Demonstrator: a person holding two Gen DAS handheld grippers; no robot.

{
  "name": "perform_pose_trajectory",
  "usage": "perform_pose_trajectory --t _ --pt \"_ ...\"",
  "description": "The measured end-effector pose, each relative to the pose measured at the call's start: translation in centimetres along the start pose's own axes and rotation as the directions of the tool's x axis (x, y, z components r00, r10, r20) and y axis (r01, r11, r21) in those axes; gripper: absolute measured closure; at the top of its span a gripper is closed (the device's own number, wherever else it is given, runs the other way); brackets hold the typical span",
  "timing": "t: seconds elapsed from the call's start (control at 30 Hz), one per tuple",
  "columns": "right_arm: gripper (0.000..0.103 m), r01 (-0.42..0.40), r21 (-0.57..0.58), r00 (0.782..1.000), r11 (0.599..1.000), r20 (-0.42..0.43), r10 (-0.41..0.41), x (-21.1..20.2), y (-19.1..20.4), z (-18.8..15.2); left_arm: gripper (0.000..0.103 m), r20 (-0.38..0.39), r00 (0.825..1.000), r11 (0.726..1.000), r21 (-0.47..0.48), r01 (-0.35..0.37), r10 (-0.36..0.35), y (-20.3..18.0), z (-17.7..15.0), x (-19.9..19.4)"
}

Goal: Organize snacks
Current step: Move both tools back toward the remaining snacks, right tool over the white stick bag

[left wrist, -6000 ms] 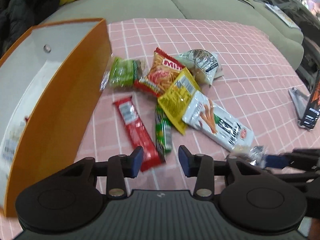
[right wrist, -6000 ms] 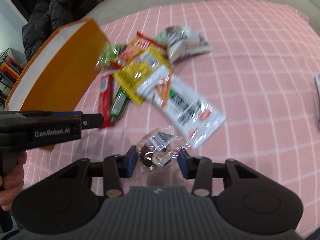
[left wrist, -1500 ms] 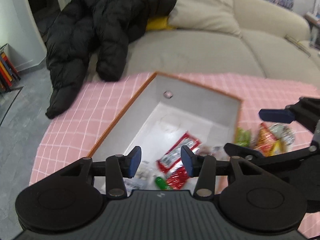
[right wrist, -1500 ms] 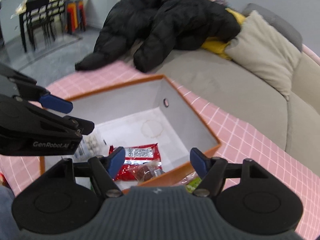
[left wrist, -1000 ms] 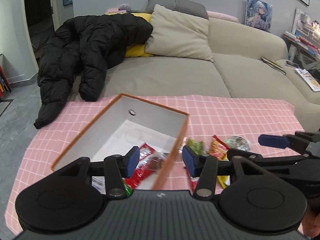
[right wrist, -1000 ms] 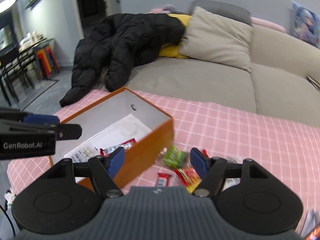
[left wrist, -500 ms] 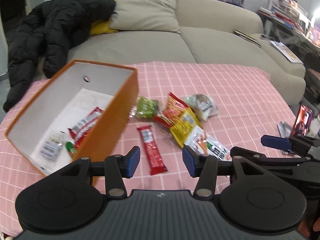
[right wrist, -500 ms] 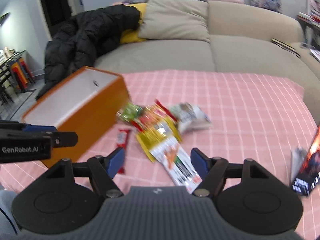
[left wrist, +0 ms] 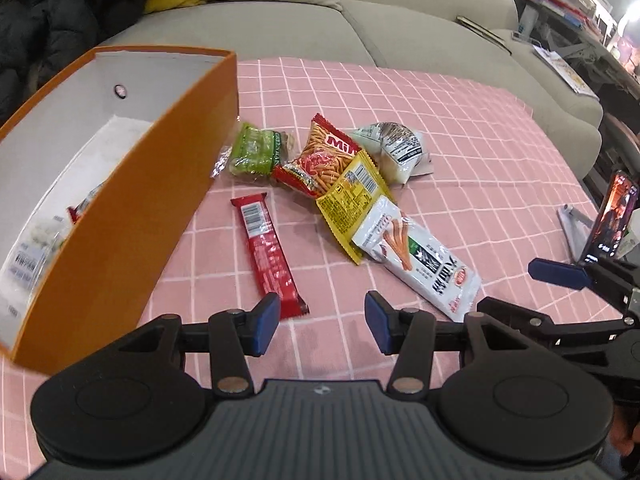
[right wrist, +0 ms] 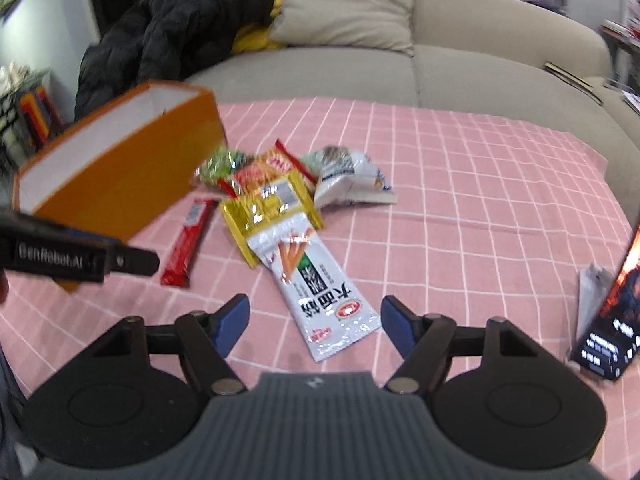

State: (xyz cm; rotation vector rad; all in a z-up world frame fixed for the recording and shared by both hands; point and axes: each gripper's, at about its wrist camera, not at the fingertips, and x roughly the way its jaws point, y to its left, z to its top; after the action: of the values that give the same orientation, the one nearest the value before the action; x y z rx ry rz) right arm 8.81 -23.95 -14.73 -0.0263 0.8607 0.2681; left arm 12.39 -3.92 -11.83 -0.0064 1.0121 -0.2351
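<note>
Six snack packs lie loose mid-table on the pink checked tablecloth (left wrist: 460, 120): red wafer bar (left wrist: 267, 250), green pack (left wrist: 254, 154), red-orange stick-snack bag (left wrist: 322, 160), yellow packet (left wrist: 354, 202), white breadstick pack (right wrist: 316, 286), white pouch (left wrist: 396, 146). Orange box (left wrist: 132, 216) at the left edge holds a few packs. Compared with 1.5 s ago, both cameras have swung off the box to the pile. Left gripper (left wrist: 319, 323) and right gripper (right wrist: 314, 321) both spread, empty. Judged: drop-off done, next pick pending, breadstick pack nearest the right gripper.
</note>
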Motion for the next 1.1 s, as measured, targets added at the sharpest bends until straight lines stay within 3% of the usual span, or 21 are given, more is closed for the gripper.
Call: perform_pose_trajectory --t 0.23,0.4,0.5,0.57,0.73,0.83,0.97,1.1 --pt "0.034 -0.011 -0.137 0.999 0.991 -0.040 0.005 3.2 -0.1 1.0 0.045 0.020 0.994 0.989 0.096 -0.113 0.111 0.9 0.0 3.5" --pt "0.032 -0.018 -0.166 0.996 0.986 -0.088 0.003 4.6 -0.5 1.2 0.045 -0.033 0.997 0.997 -0.026 -0.076 0.075 3.7 -0.7 4.9" --pt "0.029 -0.022 -0.173 0.995 0.985 -0.104 0.004 5.6 -0.7 1.4 0.041 -0.019 0.999 0.995 -0.085 -0.044 0.042 4.2 -0.5 5.4" --pt "0.029 -0.027 -0.169 0.994 0.985 -0.107 0.009 6.3 -0.8 1.6 0.036 -0.001 0.999 0.996 -0.074 -0.048 0.048 3.8 -0.2 5.7" --pt "0.029 -0.073 -0.190 0.987 0.979 -0.153 0.044 8.5 -0.2 2.1 0.036 0.000 0.992 0.989 -0.080 -0.124 0.124 2.8 1.5 6.6" --pt "0.029 -0.082 -0.214 0.987 0.973 -0.153 0.050 9.3 0.4 2.3 0.036 0.022 0.995 0.991 -0.094 -0.091 0.093 2.2 2.5 6.9" --pt "0.029 -0.094 -0.172 0.986 0.981 -0.154 0.068 10.1 0.3 2.6 0.036 0.008 0.990 0.989 -0.042 -0.142 0.142 1.6 3.2 8.0" --pt "0.030 -0.090 -0.143 0.987 0.986 -0.148 0.069 10.6 0.0 2.7 0.040 -0.032 0.993 0.991 -0.068 -0.119 0.117 2.4 3.3 8.7"
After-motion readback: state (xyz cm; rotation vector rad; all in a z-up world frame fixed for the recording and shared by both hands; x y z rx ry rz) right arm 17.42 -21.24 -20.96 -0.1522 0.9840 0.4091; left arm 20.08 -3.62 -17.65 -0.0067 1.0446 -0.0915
